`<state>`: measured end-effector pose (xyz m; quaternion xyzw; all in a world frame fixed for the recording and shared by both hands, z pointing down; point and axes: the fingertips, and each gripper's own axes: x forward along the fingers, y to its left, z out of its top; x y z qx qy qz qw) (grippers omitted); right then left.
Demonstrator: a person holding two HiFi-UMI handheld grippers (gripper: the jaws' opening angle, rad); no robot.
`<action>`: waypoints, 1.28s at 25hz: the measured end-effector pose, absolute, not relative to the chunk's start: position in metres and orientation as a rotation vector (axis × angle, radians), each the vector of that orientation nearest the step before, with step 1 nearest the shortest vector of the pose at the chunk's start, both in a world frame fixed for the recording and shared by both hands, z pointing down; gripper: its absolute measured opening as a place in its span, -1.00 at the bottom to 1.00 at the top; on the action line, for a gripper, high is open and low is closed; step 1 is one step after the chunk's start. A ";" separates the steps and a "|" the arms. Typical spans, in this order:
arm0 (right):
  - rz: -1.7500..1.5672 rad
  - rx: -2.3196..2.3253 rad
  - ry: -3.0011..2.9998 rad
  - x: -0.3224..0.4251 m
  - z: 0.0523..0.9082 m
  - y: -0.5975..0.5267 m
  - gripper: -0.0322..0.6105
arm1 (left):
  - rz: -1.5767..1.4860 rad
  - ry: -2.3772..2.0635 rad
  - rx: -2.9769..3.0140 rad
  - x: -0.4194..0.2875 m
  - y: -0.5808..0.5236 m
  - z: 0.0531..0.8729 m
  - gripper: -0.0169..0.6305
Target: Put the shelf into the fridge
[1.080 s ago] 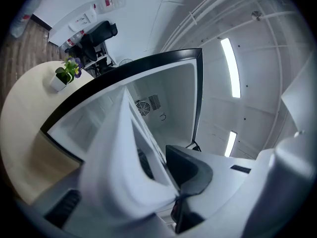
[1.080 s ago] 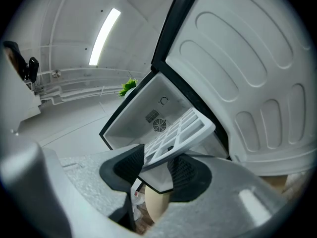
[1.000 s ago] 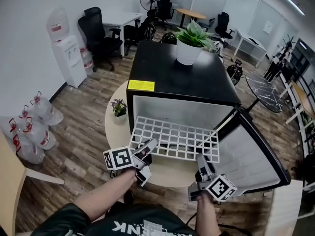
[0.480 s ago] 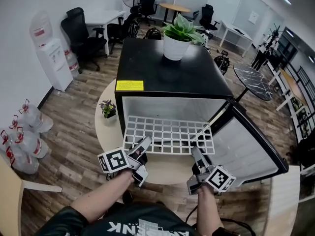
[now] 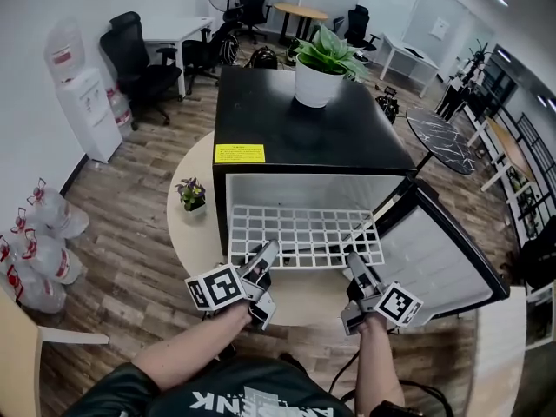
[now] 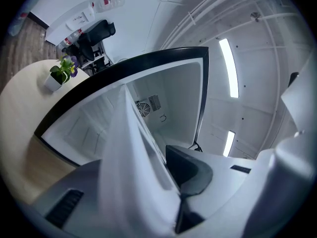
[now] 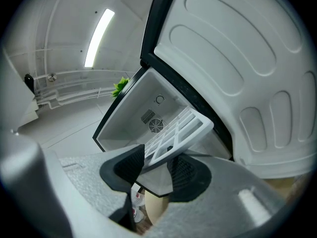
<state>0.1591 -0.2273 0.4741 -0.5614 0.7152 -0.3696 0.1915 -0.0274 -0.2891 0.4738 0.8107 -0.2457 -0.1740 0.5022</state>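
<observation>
Left gripper (image 5: 265, 261): its jaws pinch the near left edge of the white plastic lattice shelf (image 5: 304, 235). In the left gripper view the shelf fills the gap between the jaws as a blurred white slab. The shelf is held between the two grippers with its far edge just inside the open cavity of the black cube-shaped mini fridge (image 5: 306, 133). Its near part juts out over the pale round wooden table (image 5: 193, 237) on which the fridge stands. Right gripper (image 5: 356, 272): its dark pads (image 7: 130, 166) close on the near right edge of the shelf, one above and one below.

The step in hand appears to be the slide-in. It is probably done best by advancing both grippers together, so that the shelf does not skew and jam against the white liner. It also helps to keep the shelf level, and to let go only once the side walls carry it. The open fridge door (image 5: 447, 263) stands close beside the right gripper, so that side likely has less room to swing.

The shelf is a flat rectangular grid of square openings with thick ribs and a plain rim. It looks rigid and light, and nothing rests on it. At the back of the cavity there is a small round fan grille (image 7: 156, 126).
</observation>
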 end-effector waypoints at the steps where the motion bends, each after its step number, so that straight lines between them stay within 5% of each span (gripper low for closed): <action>1: -1.043 -1.522 2.002 0.157 0.469 -0.230 -0.45 | -0.420 -0.598 1.961 -0.025 -0.289 0.472 -0.70; 5: -1.074 -1.265 1.951 0.127 0.455 -0.240 -0.45 | -0.429 -0.610 1.965 -0.032 -0.290 0.476 -0.69; 11: -1.033 -1.726 2.085 0.171 0.484 -0.235 -0.46 | -0.450 -0.626 1.968 -0.035 -0.293 0.475 -0.69; 32: -1.028 -1.635 2.179 0.177 0.482 -0.266 -0.47 | -0.438 -0.836 2.053 -0.042 -0.269 0.479 -0.66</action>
